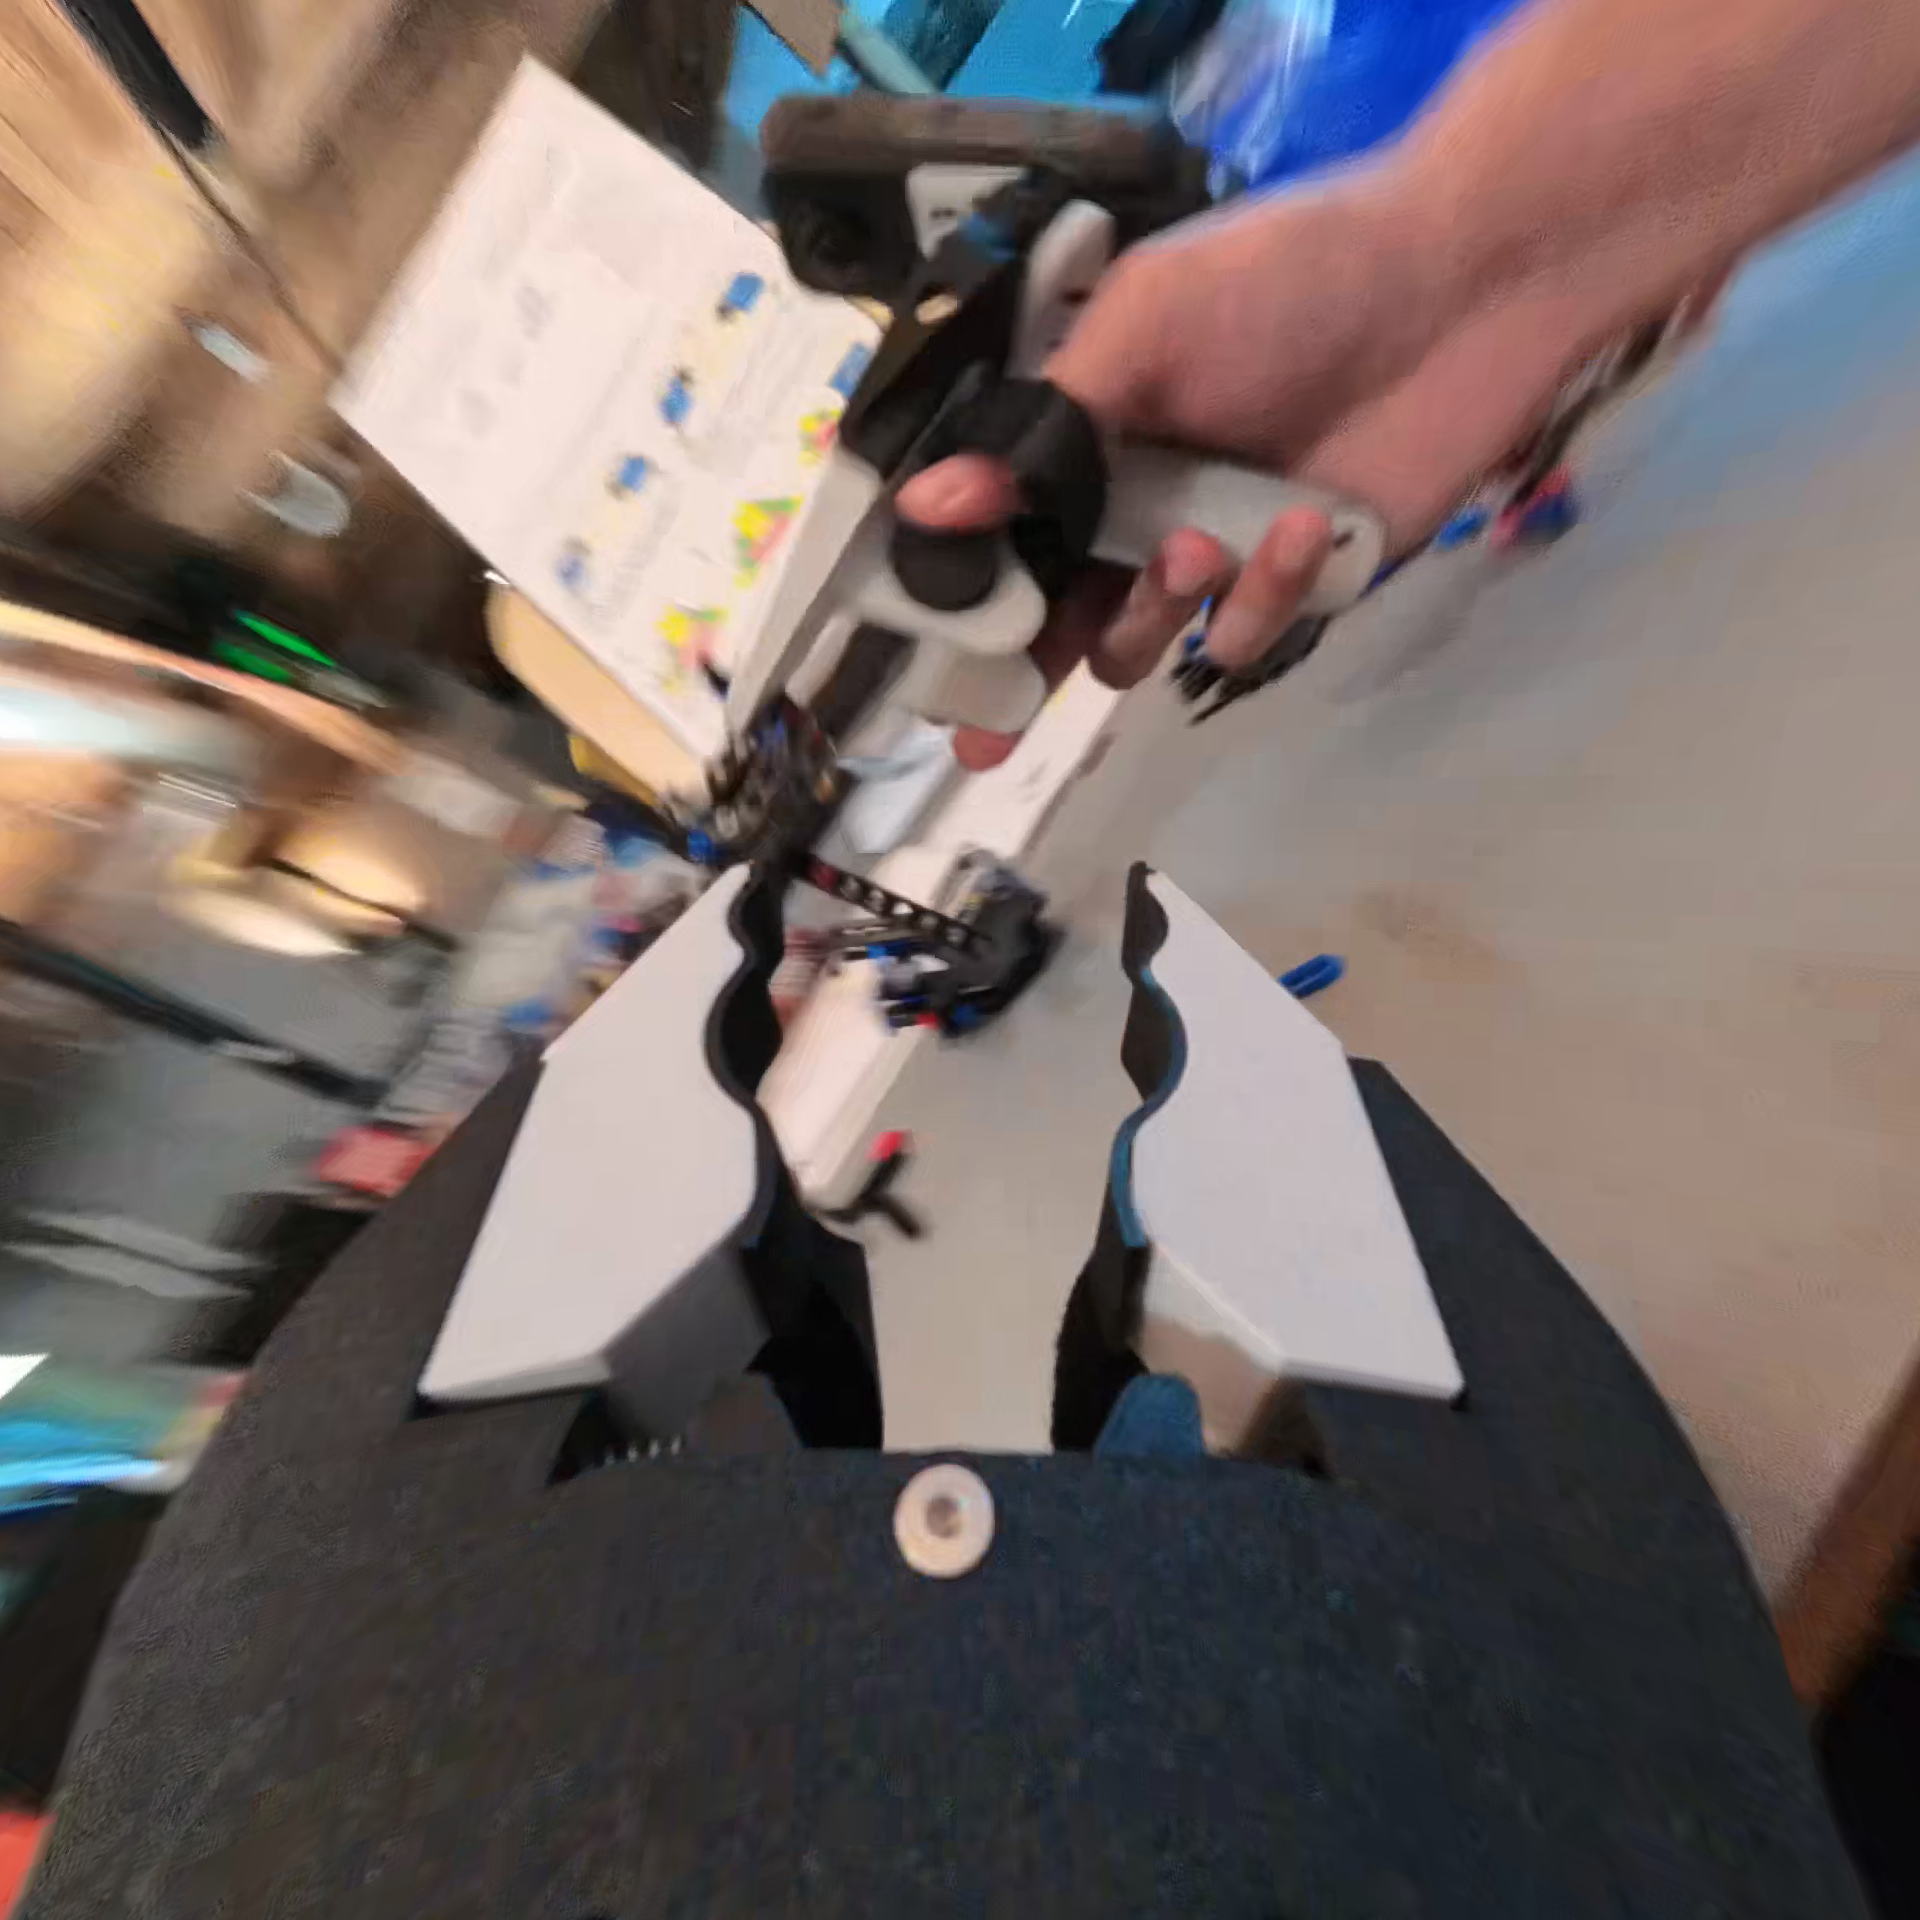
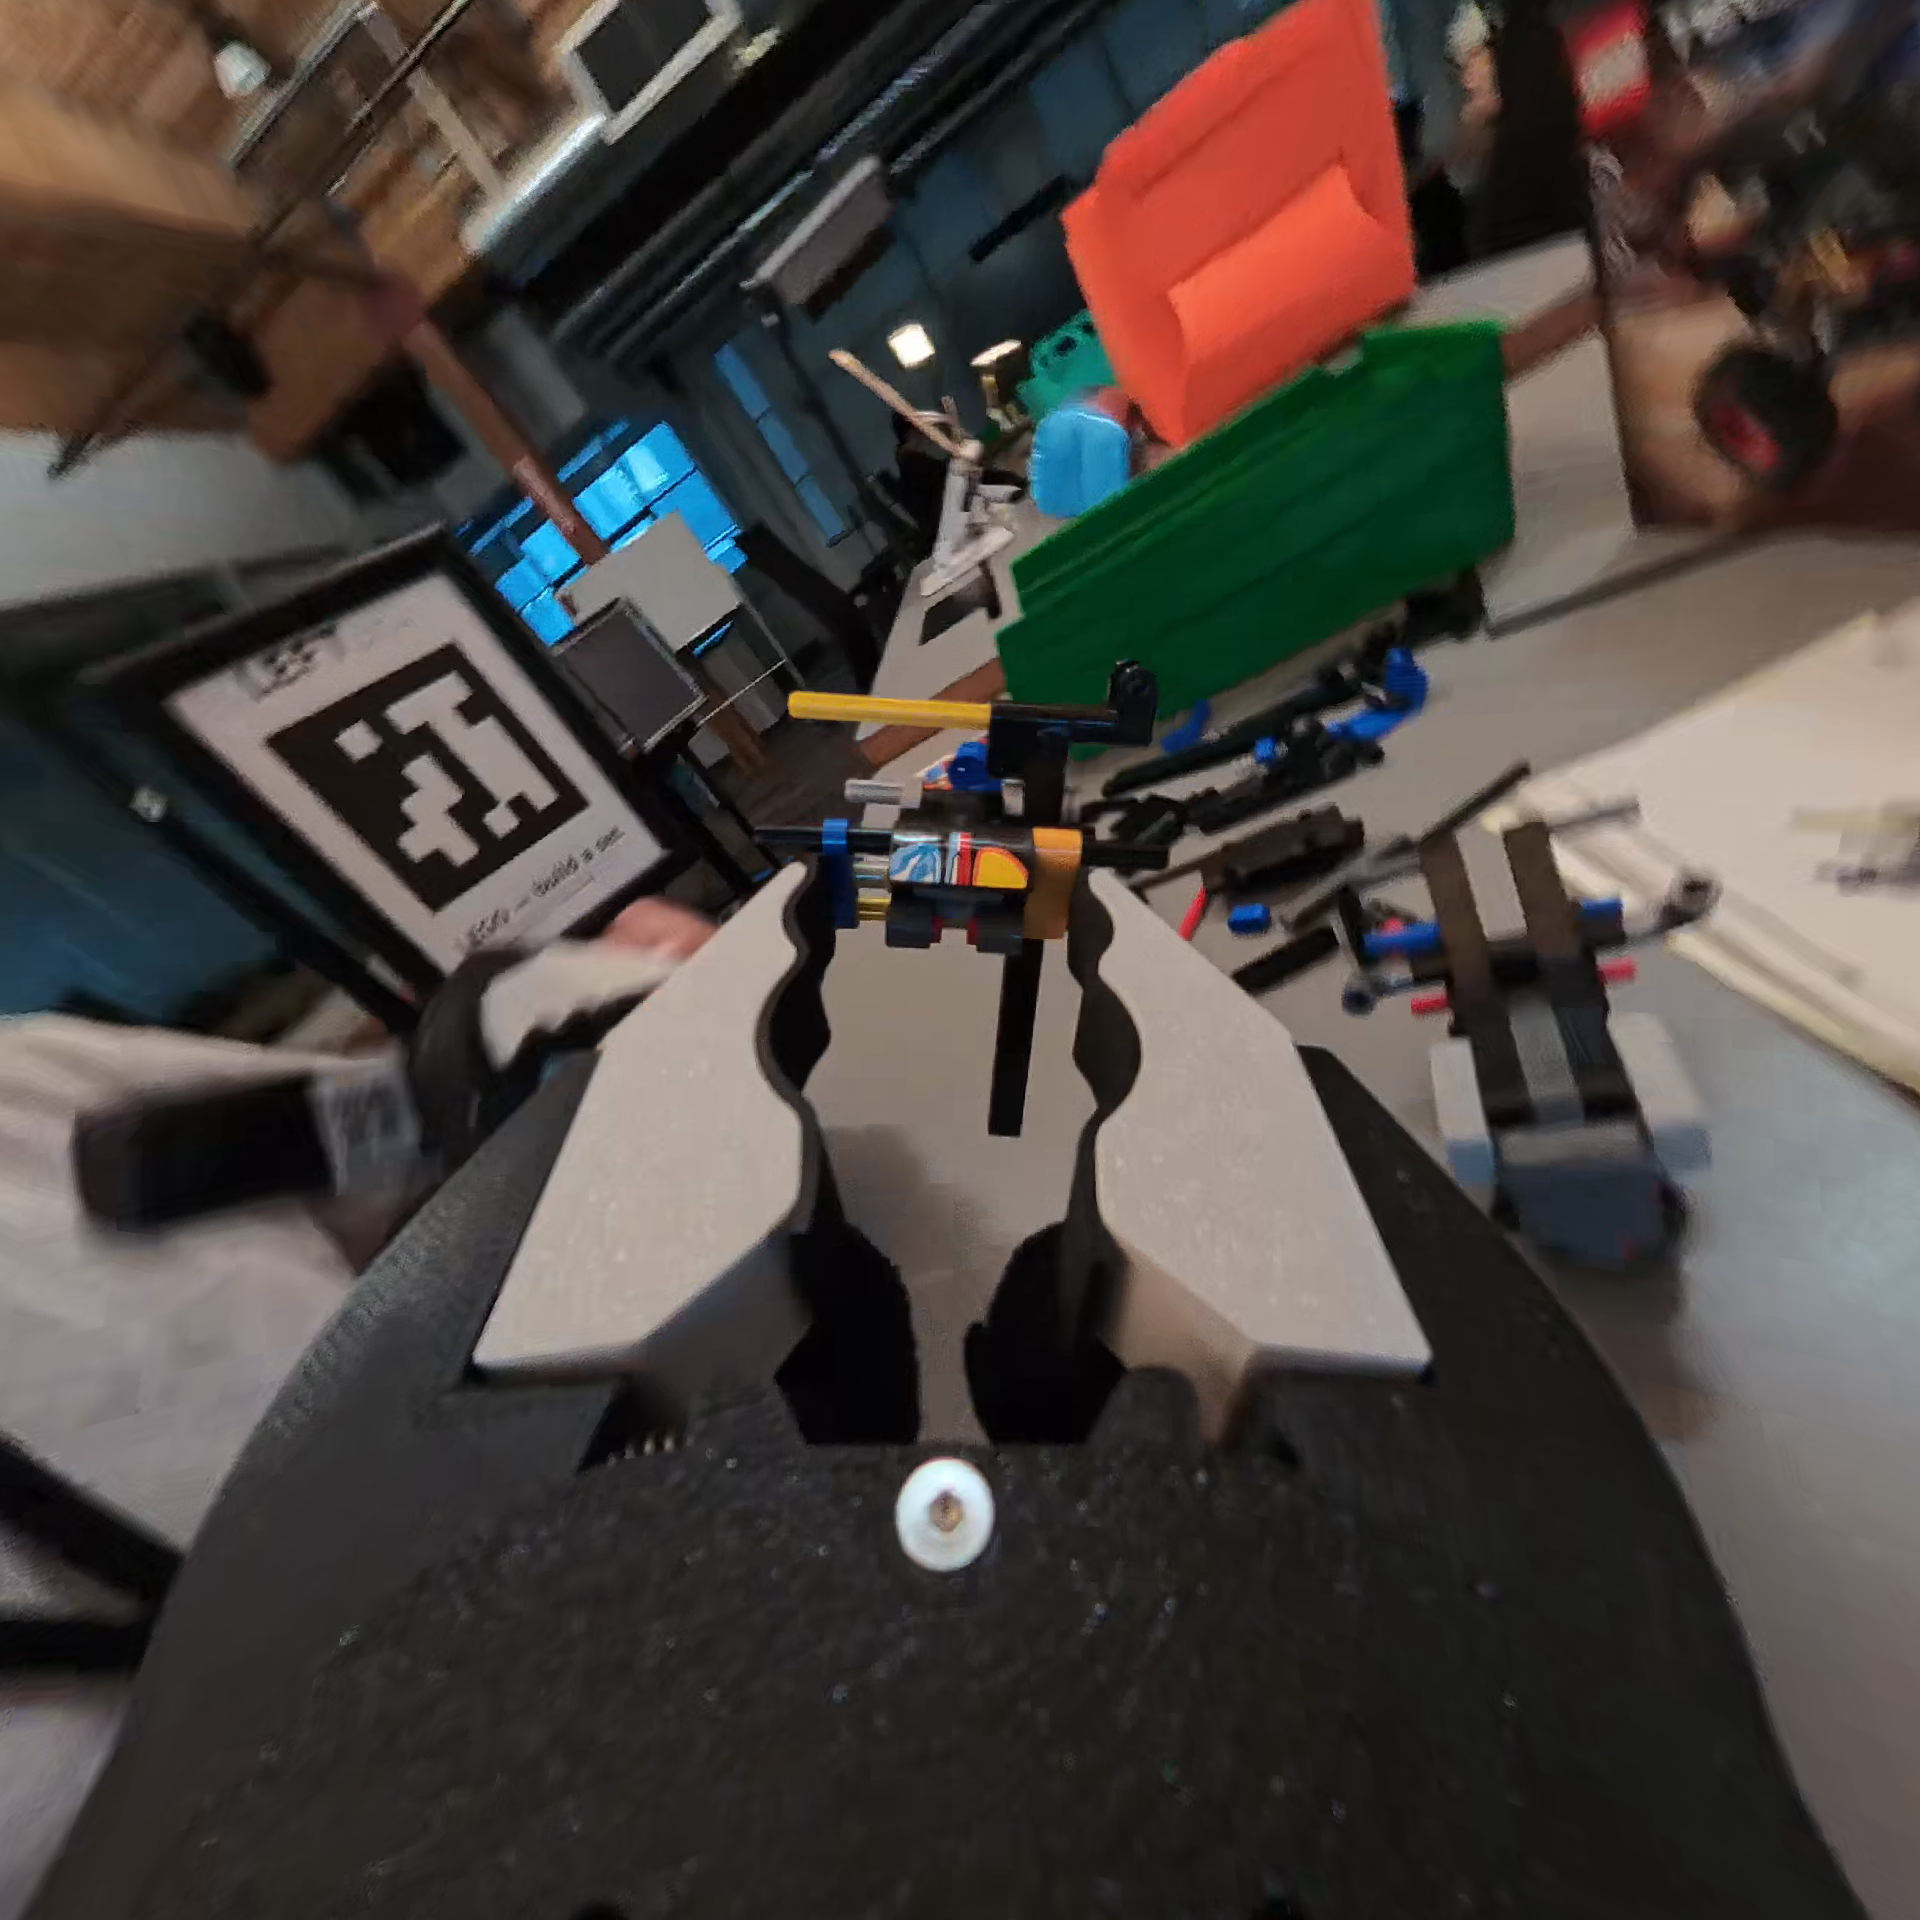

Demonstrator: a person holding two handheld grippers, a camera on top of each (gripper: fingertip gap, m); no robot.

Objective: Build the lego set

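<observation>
My right gripper (image 2: 951,883) is shut on a small lego assembly (image 2: 956,873) with a patterned middle, an orange piece (image 2: 1049,883), blue pins, a yellow axle (image 2: 883,710) on top and a black beam hanging down. It holds the assembly above the table. In the left wrist view a hand (image 1: 1299,343) holds this gripper, with the dark assembly (image 1: 769,779) at its tips. My left gripper (image 1: 945,894) is open and empty, just short of a grey block (image 1: 862,1091) that carries a black and blue partial build (image 1: 977,956). The left view is blurred.
Loose black, blue and red pieces (image 2: 1247,769) lie on the grey table. The grey block with black beams (image 2: 1538,1039) stands at right. An open instruction booklet (image 1: 582,384) lies behind. Green plates (image 2: 1268,551), an orange box (image 2: 1236,218) and a framed marker (image 2: 416,769) stand farther back.
</observation>
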